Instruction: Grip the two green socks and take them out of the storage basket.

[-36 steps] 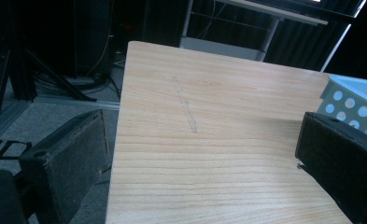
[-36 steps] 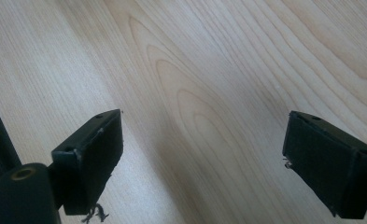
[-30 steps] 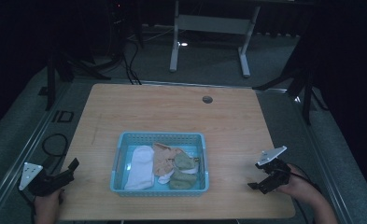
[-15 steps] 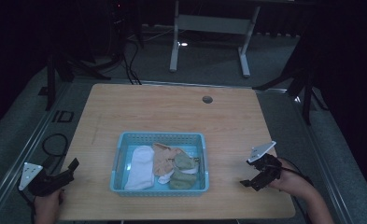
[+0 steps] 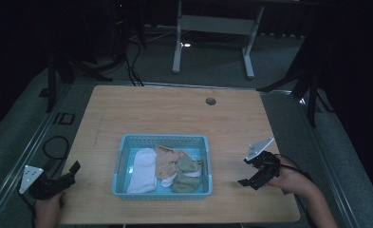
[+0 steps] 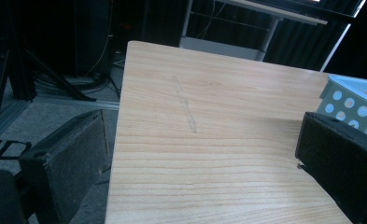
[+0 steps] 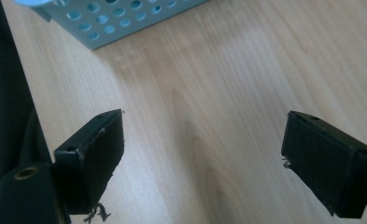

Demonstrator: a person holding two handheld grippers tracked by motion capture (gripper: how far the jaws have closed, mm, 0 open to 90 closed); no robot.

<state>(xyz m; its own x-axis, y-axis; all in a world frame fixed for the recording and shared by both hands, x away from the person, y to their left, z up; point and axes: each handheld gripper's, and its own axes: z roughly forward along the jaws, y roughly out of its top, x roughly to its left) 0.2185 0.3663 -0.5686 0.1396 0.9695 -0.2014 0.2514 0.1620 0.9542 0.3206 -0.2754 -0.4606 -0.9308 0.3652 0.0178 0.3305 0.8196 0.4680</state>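
A light blue perforated basket (image 5: 163,140) stands on the front middle of the wooden table (image 5: 174,111). In it lie a white sock (image 5: 141,170), a peach sock (image 5: 169,159) and green socks (image 5: 188,173). My left gripper (image 5: 72,172) hovers at the table's front left corner, open and empty; in the left gripper view the gripper (image 6: 204,128) frames bare wood, with the basket's corner (image 6: 347,100) at the right. My right gripper (image 5: 245,171) is open and empty, right of the basket. In the right gripper view that gripper (image 7: 204,130) looks down on bare wood with the basket's wall (image 7: 116,18) at the top.
A round cable hole (image 5: 210,101) sits near the table's far edge. Grey floor with cables (image 5: 56,147) lies left of the table, and a white desk frame (image 5: 212,28) stands behind. Dark fabric (image 7: 3,93) runs along the left of the right gripper view.
My right gripper has moved left, closer to the basket, still open. The left gripper has not moved.
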